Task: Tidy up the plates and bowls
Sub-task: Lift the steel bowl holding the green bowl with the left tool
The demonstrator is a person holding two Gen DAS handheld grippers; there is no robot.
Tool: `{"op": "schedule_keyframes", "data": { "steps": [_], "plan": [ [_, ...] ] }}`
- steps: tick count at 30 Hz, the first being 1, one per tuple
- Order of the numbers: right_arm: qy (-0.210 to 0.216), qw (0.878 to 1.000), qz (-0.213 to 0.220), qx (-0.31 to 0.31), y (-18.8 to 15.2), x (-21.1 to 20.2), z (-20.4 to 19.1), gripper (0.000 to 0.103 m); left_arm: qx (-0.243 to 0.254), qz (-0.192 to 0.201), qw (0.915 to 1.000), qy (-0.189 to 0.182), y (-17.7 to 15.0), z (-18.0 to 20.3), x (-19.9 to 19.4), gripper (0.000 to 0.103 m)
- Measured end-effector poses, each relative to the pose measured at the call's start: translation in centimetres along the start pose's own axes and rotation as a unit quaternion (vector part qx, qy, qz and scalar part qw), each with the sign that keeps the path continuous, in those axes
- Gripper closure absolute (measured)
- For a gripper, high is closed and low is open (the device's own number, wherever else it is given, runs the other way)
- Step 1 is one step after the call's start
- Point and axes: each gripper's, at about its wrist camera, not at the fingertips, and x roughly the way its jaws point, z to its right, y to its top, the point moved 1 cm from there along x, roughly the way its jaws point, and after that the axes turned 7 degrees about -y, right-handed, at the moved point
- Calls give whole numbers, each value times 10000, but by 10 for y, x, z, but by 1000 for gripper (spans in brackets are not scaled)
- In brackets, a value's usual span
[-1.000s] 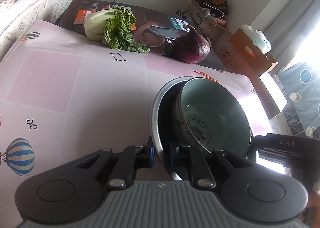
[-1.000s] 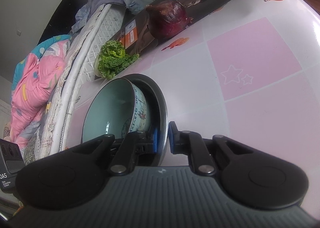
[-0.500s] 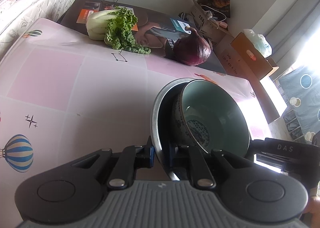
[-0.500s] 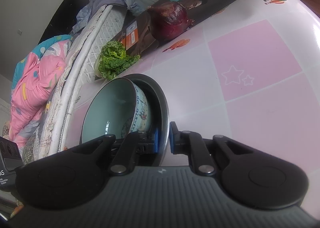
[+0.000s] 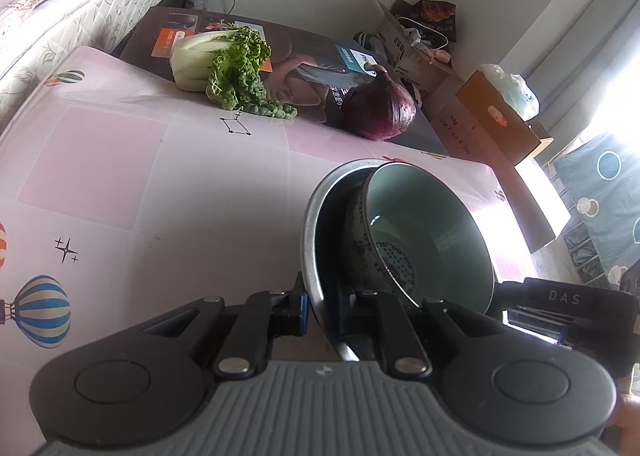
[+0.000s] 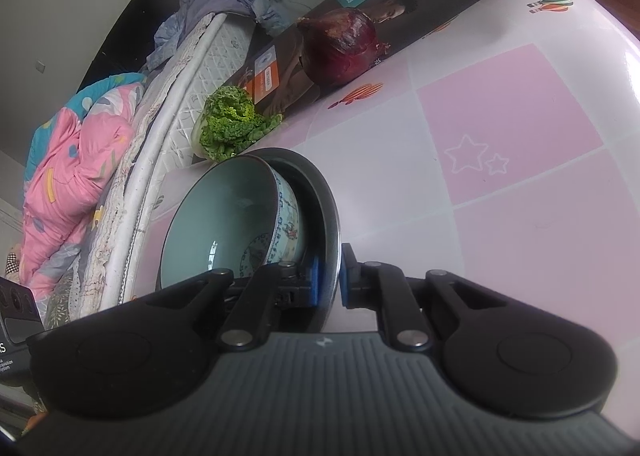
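one bowl (image 5: 428,240) in one plate (image 5: 314,224)

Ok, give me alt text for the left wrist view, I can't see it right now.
The left gripper is shut on the rim of a metal plate holding a pale green bowl above a pink checked tablecloth. Beyond lie a leafy cabbage and a red onion.

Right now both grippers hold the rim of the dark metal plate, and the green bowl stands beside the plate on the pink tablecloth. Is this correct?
Not quite. The green bowl is not beside the plate: it sits inside the dark metal plate, as the right wrist view shows. The rest holds: the left gripper and the right gripper each clamp the plate's rim, above the pink tablecloth.
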Motion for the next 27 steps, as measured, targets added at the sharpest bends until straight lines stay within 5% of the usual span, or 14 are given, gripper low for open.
{"op": "schedule_keyframes", "data": {
  "steps": [27],
  "plan": [
    [162,9992,340,-106,-7,-62,-32,93,121,364,9992,-100,2,27,-66,91]
  ]
}}
